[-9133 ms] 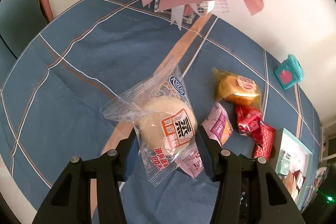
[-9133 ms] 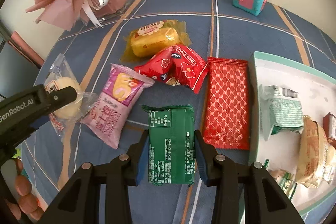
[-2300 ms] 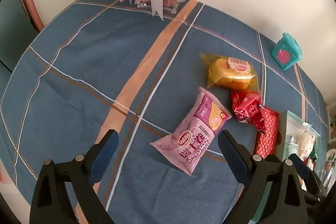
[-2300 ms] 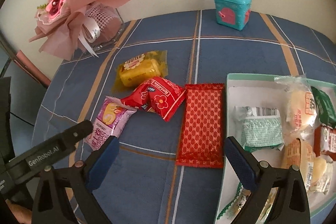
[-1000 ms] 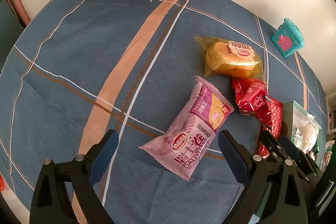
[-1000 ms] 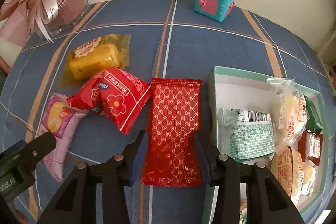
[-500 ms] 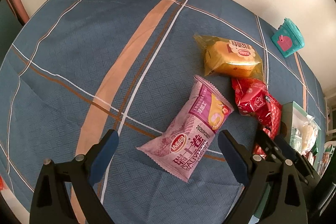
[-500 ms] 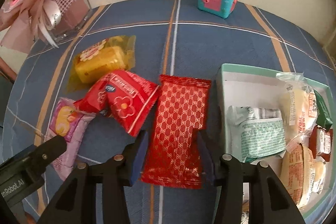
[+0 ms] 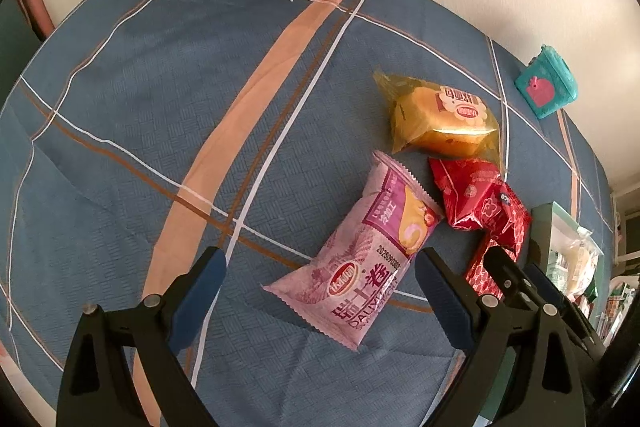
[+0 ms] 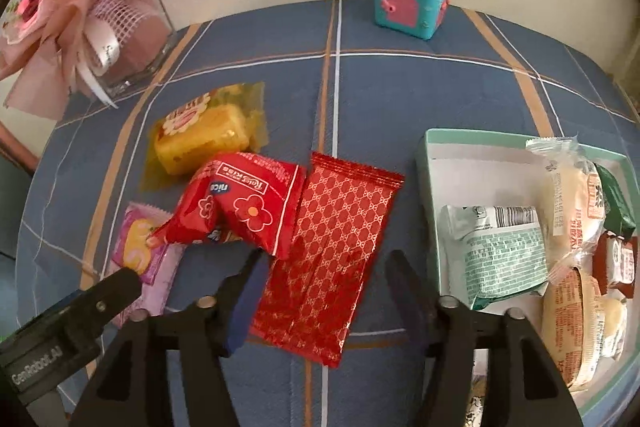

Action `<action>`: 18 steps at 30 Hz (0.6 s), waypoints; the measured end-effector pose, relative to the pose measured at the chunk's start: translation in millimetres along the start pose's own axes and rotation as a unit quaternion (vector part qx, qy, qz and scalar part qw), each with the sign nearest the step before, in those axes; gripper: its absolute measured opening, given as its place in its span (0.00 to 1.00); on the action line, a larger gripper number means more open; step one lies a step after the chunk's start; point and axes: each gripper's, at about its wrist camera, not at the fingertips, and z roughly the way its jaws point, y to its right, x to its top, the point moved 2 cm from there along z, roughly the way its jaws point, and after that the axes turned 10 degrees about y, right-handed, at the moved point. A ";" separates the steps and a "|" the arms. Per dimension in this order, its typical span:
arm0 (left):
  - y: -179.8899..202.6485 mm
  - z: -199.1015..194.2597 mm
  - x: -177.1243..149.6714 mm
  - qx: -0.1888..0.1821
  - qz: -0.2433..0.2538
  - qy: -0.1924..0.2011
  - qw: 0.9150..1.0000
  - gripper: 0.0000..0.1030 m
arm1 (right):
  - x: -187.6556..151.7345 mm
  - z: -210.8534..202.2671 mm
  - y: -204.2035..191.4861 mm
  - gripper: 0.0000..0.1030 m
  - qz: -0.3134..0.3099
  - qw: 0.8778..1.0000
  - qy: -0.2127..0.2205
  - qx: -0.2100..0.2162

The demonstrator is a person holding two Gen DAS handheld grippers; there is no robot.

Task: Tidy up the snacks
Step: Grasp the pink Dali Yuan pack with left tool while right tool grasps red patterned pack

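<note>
Right claw (image 10: 324,291) being opened, tilted steeply down; red patterned pack (image 10: 332,247) lying between jaws, pads not pressing on it. Left claw (image 9: 320,291) being held spread wide, also tilted down, over pink pack (image 9: 360,263), not touching. Risk judged: flat foil pack being slid or pinched only at edge, since it is lying flush on surface (image 10: 400,87); red flower pack (image 10: 240,203) overlapping its edge, likely being dragged along. Box (image 10: 430,163) being filled at right; yellow cake (image 10: 200,139) lying farther back.

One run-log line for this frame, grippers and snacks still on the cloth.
left gripper: open over pink packet | right gripper: jaws opening, red patterned packet between | tray: part filled | loose: yellow cake, red flower packet
</note>
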 end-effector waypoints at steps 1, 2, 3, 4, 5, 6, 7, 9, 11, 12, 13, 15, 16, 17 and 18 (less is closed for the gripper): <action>1.0 -0.9 0.4 0.000 0.001 0.001 1.000 0.93 | -2.1 2.0 -0.5 0.67 0.001 1.000 -0.002 -0.002; 0.9 -1.3 0.5 -0.001 0.002 0.001 1.000 0.93 | -3.0 4.1 -1.8 0.67 0.000 1.000 -0.005 -0.001; 1.1 -1.3 0.3 -0.002 0.003 0.001 1.000 0.93 | -3.7 6.2 -3.0 0.67 -0.002 1.000 -0.007 -0.001; 2.3 -2.2 0.5 -0.002 0.004 0.001 1.000 0.93 | -4.5 8.5 -5.4 0.67 -0.004 1.000 -0.009 0.000; 2.8 -2.1 0.4 -0.002 0.005 0.002 1.000 0.93 | -5.3 10.6 -7.3 0.67 -0.005 1.000 -0.009 0.000; 4.2 -2.0 0.3 -0.002 0.005 0.002 1.000 0.93 | -6.1 11.8 -8.4 0.69 -0.006 1.000 -0.008 -0.003; 5.9 -1.7 0.1 -0.001 0.007 0.002 1.000 0.93 | -6.4 13.0 -10.1 0.70 -0.010 1.000 -0.007 -0.007; 9.3 -1.0 0.7 -0.002 0.014 0.003 1.000 0.93 | -7.4 14.7 -11.8 0.70 -0.016 1.000 -0.006 -0.011; 14.7 0.7 0.4 -0.008 0.025 0.000 1.000 0.93 | -9.4 16.6 -11.9 0.71 -0.024 1.000 -0.004 -0.017; 18.0 2.3 -0.5 -0.010 0.035 -0.004 0.999 0.93 | -9.8 16.9 -11.7 0.71 -0.025 1.000 -0.004 -0.018; 20.1 3.4 -0.7 -0.013 0.039 -0.005 0.999 0.93 | -10.3 16.4 -11.3 0.71 -0.026 1.000 -0.005 -0.017; 23.2 5.6 -1.5 -0.013 0.045 -0.009 0.999 0.93 | -11.0 17.2 -10.4 0.71 -0.032 0.999 -0.007 -0.019; 24.2 6.4 -1.6 -0.011 0.048 -0.009 0.999 0.93 | -11.8 16.8 -10.5 0.71 -0.035 0.999 -0.007 -0.019; 24.9 7.0 -1.4 -0.009 0.051 -0.009 0.999 0.93 | -12.3 16.4 -10.6 0.71 -0.036 0.999 -0.007 -0.019; 25.2 7.9 -0.9 -0.002 0.056 -0.006 0.998 0.93 | -13.1 16.1 -10.2 0.71 -0.036 0.999 -0.008 -0.019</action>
